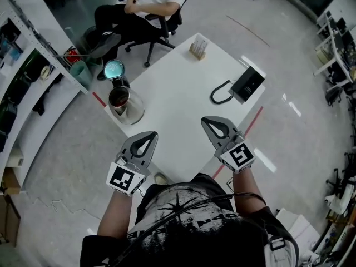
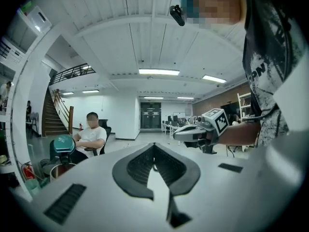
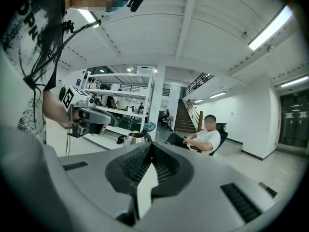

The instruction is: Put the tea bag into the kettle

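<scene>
The steel kettle point(image 1: 125, 102) stands at the table's left corner with its teal lid point(image 1: 114, 69) flipped open. A small holder of pale tea bags point(image 1: 198, 49) sits at the table's far edge. My left gripper point(image 1: 147, 139) hovers over the near edge, shut and empty, a short way right of the kettle. My right gripper point(image 1: 212, 124) hangs beside it over the near middle, also shut with nothing between its jaws. In the left gripper view the jaws point(image 2: 154, 147) meet, with the kettle point(image 2: 60, 168) low at the left. In the right gripper view the jaws point(image 3: 151, 147) meet below the kettle point(image 3: 134, 138).
A black desk phone point(image 1: 246, 84) with a coiled cord lies on the white table point(image 1: 178, 93) at the right. A person point(image 1: 146, 4) sits in an office chair beyond the far edge. Shelving point(image 1: 28, 82) lines the left wall.
</scene>
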